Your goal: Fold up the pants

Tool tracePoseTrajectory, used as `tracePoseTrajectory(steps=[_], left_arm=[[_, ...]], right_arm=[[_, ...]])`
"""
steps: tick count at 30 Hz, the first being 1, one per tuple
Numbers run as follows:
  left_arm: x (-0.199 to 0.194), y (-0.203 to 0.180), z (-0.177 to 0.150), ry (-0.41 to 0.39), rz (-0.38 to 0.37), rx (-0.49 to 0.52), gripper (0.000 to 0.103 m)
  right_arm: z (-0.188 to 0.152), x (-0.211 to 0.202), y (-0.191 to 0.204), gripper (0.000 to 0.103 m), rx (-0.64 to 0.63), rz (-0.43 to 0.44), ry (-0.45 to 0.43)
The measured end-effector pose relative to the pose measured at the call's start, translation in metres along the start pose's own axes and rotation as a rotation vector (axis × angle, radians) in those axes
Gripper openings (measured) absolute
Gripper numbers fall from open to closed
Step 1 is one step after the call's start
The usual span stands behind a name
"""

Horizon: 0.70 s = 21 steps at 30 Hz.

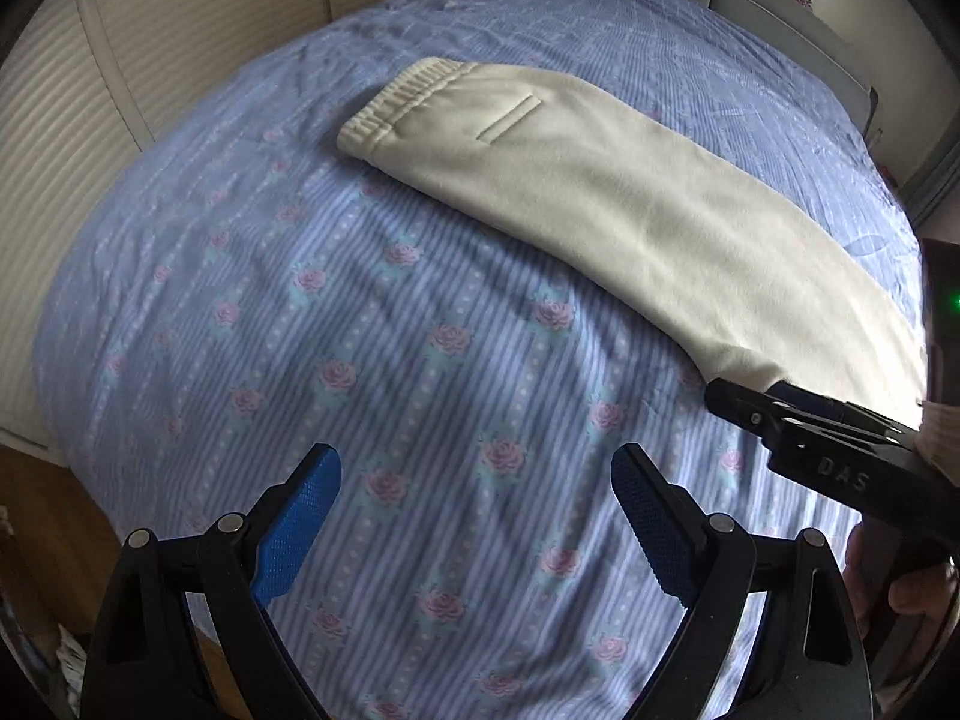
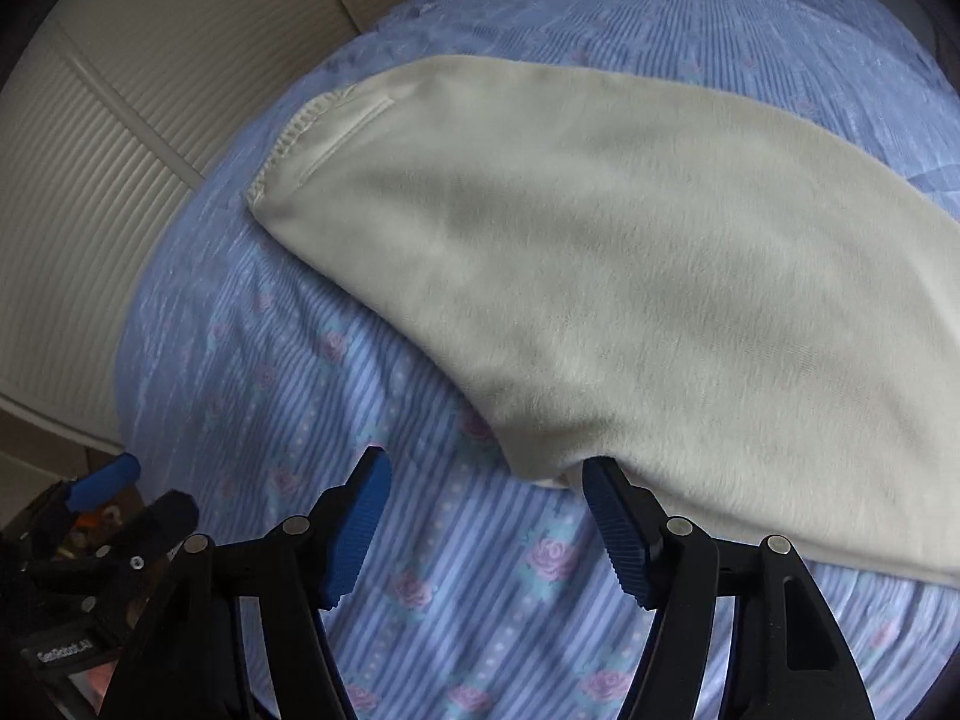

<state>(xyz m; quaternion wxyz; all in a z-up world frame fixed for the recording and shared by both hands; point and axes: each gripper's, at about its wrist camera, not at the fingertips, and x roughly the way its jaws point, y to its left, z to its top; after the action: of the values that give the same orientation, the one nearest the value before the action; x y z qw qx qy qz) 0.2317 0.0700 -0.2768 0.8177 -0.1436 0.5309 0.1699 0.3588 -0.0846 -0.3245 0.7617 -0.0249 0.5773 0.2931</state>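
Blue striped bedding (image 1: 372, 324) printed with pink roses covers the bed, and pale ribbed cupboard doors (image 1: 54, 138) stand along its far left side. Cream pants (image 1: 600, 192), folded lengthwise, lie slantwise across it, waistband far left, leg end near right. Nothing lies on them. The left gripper (image 1: 477, 516) hangs wide over bare sheet. The right gripper (image 2: 483, 516) is partly spread at the leg's near edge, one pad touching cloth, not clamped.

Cream fleece pants (image 1: 606, 192) on a bed sheet (image 1: 372, 324) striped blue and white with pink roses; black claws with blue ribbed pads (image 2: 354, 531); beige ribbed wall panels (image 1: 54, 138).
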Motion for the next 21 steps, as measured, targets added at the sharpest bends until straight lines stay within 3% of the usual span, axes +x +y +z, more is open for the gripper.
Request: tracePoseTrajectory(steps=[4, 8, 10, 11, 13, 15, 19, 21], left_arm=[[-0.004, 0.001, 0.003, -0.016, 0.007, -0.005, 0.092], [-0.008, -0.002, 0.004, -0.016, 0.006, 0.001, 0.092], [-0.010, -0.003, 0.004, -0.021, 0.001, 0.000, 0.092], [-0.011, -0.003, 0.004, -0.022, -0.001, -0.002, 0.092], [-0.013, -0.004, 0.004, -0.022, 0.000, -0.007, 0.092], [-0.015, -0.003, 0.004, -0.016, -0.012, -0.011, 0.092], [-0.020, 0.001, 0.005, -0.023, -0.001, -0.024, 0.092], [-0.020, 0.006, 0.006, -0.017, 0.006, -0.040, 0.092]], right_arm=[[0.001, 0.003, -0.005, 0.068, 0.004, 0.024, 0.000], [0.000, 0.016, 0.021, 0.067, -0.170, -0.104, -0.026], [0.006, 0.023, 0.030, 0.066, -0.207, -0.107, -0.033], [0.008, 0.027, 0.030, 0.064, -0.207, -0.116, -0.029], [0.008, 0.037, 0.025, 0.039, -0.182, -0.154, -0.002], [0.005, 0.034, 0.022, 0.027, -0.148, -0.158, 0.016], [0.002, 0.007, 0.033, 0.019, -0.197, -0.158, -0.028], [0.001, 0.012, 0.030, 0.019, -0.170, -0.131, 0.012]])
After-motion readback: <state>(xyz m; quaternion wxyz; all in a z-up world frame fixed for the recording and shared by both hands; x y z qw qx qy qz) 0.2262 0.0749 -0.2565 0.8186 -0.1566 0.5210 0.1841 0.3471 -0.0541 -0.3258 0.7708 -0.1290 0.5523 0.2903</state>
